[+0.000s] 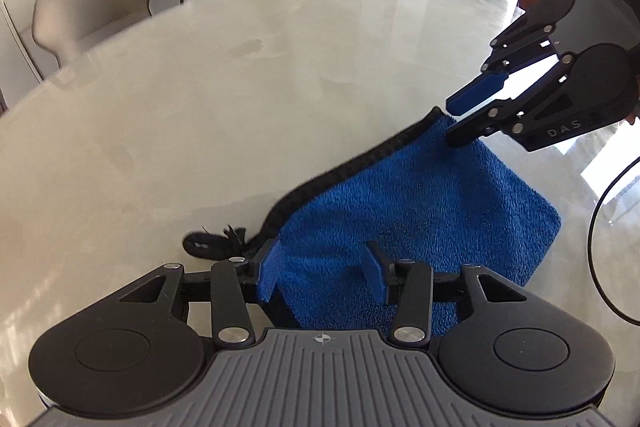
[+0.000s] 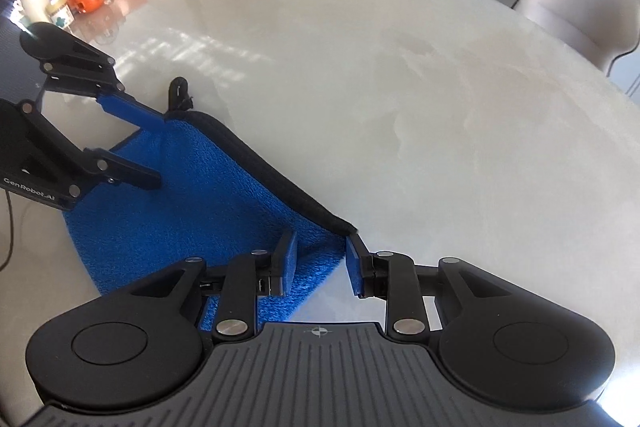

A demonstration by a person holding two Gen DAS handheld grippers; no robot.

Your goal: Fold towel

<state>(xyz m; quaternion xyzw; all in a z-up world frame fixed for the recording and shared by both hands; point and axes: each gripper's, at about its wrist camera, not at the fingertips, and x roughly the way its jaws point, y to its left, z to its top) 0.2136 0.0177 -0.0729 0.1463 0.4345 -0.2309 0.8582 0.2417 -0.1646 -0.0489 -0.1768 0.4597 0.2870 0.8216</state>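
Item: blue terry-cloth towel with a black bound edge (image 1: 420, 211), lying on the pale, glossy stone-look tabletop (image 1: 200, 107). A small black hanging loop (image 1: 212, 243) trails from one corner. The black edge runs straight between the two grippers.

Progress, as judged: the towel reads as a compact, doubled panel, so at least one fold appears done; whether more folds are wanted cannot be told. Both corners of the bound edge look set down on the table.

Left gripper (image 1: 320, 271): jaws partly apart, straddling the towel corner by the loop; the pads do not appear to press the cloth.

Right gripper (image 2: 320, 263): jaws narrowly apart, at the opposite corner; the bound edge ends just at its right pad, with blue cloth between the jaws, unpinched as far as visible.

Surroundings: beige upholstered chairs (image 1: 92, 7) beyond the table.
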